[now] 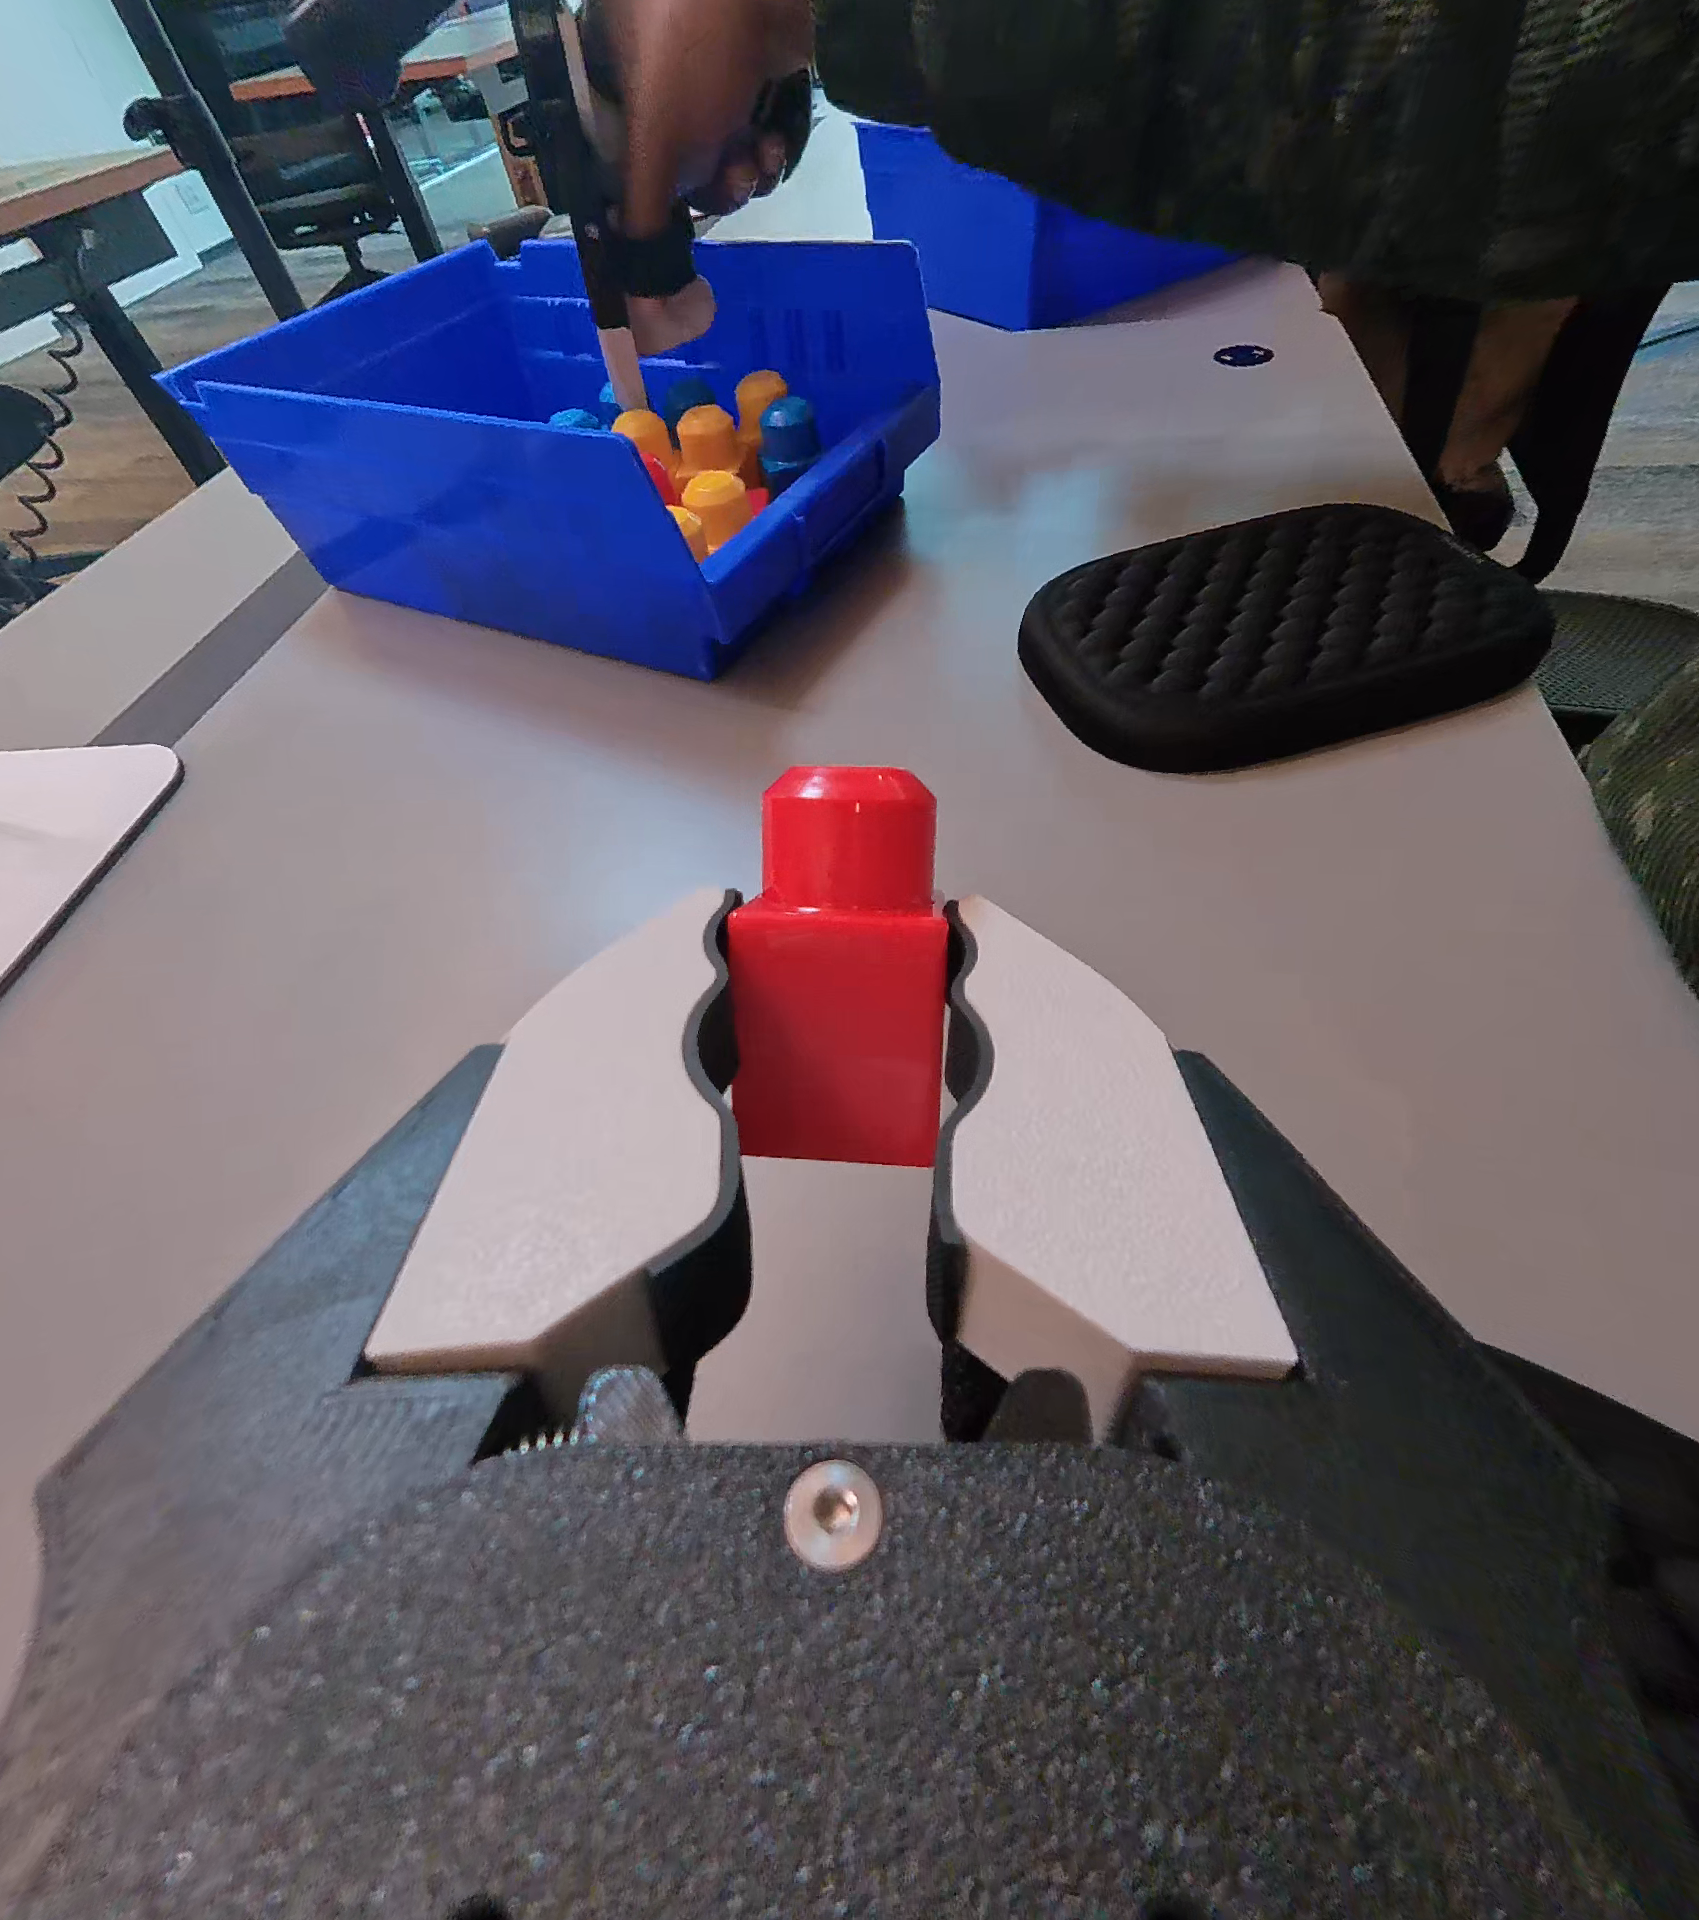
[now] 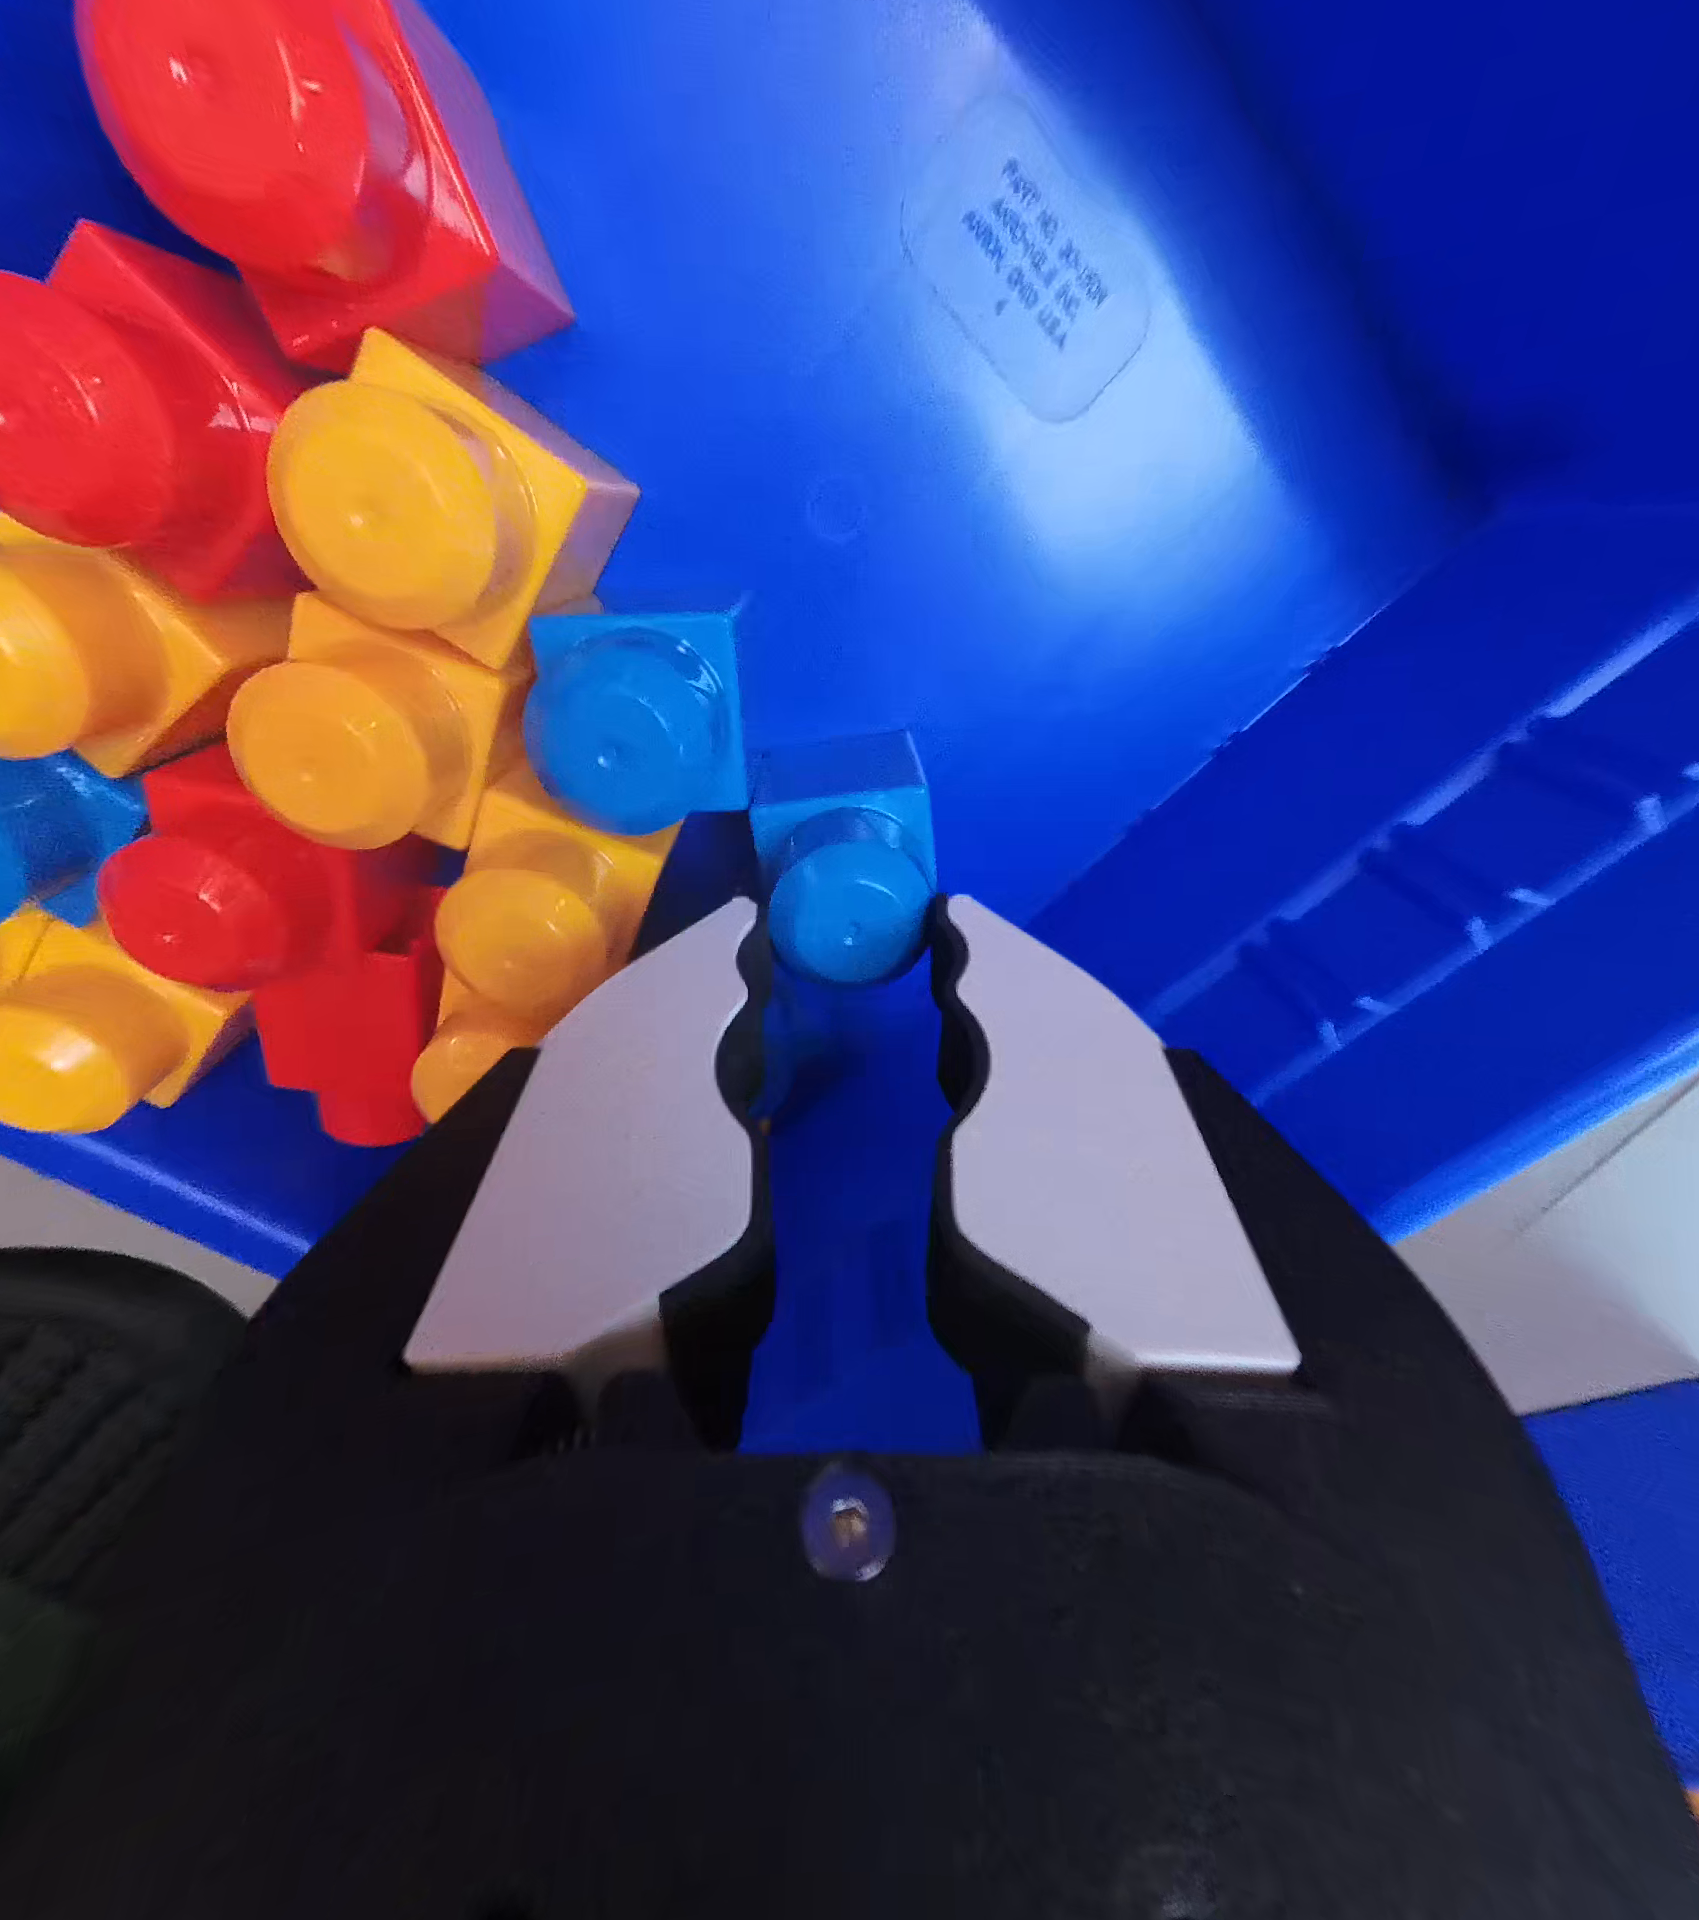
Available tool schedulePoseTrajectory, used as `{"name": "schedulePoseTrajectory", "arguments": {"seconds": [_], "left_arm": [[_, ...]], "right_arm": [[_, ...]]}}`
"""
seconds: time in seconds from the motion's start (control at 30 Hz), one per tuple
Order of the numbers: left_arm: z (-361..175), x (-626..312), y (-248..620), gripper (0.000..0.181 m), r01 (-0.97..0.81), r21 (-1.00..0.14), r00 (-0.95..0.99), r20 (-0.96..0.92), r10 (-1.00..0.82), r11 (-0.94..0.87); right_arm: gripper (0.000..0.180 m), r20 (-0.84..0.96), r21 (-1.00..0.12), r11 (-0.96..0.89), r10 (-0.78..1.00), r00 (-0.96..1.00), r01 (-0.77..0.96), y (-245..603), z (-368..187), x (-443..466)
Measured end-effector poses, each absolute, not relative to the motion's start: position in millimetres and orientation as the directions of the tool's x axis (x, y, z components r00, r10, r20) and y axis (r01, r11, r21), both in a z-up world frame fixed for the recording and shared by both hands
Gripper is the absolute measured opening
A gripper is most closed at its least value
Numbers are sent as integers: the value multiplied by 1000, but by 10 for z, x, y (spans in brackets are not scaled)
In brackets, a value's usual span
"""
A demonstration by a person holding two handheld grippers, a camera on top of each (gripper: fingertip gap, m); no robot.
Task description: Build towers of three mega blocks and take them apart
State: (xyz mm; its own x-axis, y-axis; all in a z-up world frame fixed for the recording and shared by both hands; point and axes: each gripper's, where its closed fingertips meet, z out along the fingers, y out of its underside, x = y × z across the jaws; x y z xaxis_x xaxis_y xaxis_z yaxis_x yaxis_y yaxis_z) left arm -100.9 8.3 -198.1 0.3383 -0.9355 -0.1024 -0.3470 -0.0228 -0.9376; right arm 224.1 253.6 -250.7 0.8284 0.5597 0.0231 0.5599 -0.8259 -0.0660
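My left gripper (image 1: pixel 837 935) is shut on a red mega block (image 1: pixel 837 997), upright with its stud up, over the grey table (image 1: pixel 409 935). My right gripper (image 2: pixel 845 925) reaches down into the blue bin (image 2: pixel 1032 520), and its fingertips are shut on the stud of a light blue block (image 2: pixel 850 904) on the bin floor. Beside it lies a pile of red (image 2: pixel 232 166), yellow (image 2: pixel 388 499) and blue (image 2: pixel 627 727) blocks. In the left wrist view the right gripper (image 1: pixel 621 353) shows in the blue bin (image 1: pixel 471 488), held by a hand.
A black padded rest (image 1: pixel 1281 634) lies on the table to the right of the bin. A second blue bin (image 1: pixel 990 249) stands farther back. A white pad (image 1: pixel 14 831) lies at the left edge. The person's sleeve (image 1: pixel 1344 125) hangs over the far right. The left gripper's tips are roughly 40 centimeters from the right gripper's.
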Motion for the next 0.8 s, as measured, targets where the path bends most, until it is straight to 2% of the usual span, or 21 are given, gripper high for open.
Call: {"name": "schedulePoseTrajectory", "arguments": {"seconds": [0.1, 0.2, 0.3, 0.4, 0.5, 0.57, 0.7, 0.77, 0.8], "left_arm": [[-1976, -995, 73, 36, -344, -939, 336, -105, -936, -18], [-1947, -988, 76, 36, -325, -946, 339, -105, -935, -12], [-1934, -971, 67, 36, -312, -950, 332, -94, -939, -16], [-1931, -947, 49, 36, -311, -950, 326, -101, -940, -6], [-1906, -923, 21, 36, -305, -952, 321, -110, -941, 7], [-1892, -905, -2, 36, -302, -953, 312, -113, -943, 14], [-1897, -881, -31, 36, -307, -951, 302, -121, -946, 24], [-1907, -887, -28, 36, -317, -948, 305, -128, -944, 26], [-1914, -896, -14, 36, -319, -947, 310, -129, -942, 25]], "right_arm": [[33, -17, -130, -823, 560, 829, 553, 2552, -2434, 2191], [41, 9, -306, -763, 596, 803, 570, 2631, -2129, 2020], [49, 12, -588, -497, 783, 621, 638, 2408, -1619, 1288], [50, 71, -741, -161, 947, 315, 651, 1625, -1277, 398], [50, 72, -789, 19, 996, 61, 614, 715, -1305, -299], [49, 74, -801, 84, 996, -41, 593, 290, -1441, -626], [42, 18, -828, 63, 996, -87, 557, -26, -1645, -1021], [29, -25, -820, 44, 993, -113, 571, -75, -1722, -1082], [29, -25, -815, 46, 993, -114, 577, -64, -1738, -1089]]}}
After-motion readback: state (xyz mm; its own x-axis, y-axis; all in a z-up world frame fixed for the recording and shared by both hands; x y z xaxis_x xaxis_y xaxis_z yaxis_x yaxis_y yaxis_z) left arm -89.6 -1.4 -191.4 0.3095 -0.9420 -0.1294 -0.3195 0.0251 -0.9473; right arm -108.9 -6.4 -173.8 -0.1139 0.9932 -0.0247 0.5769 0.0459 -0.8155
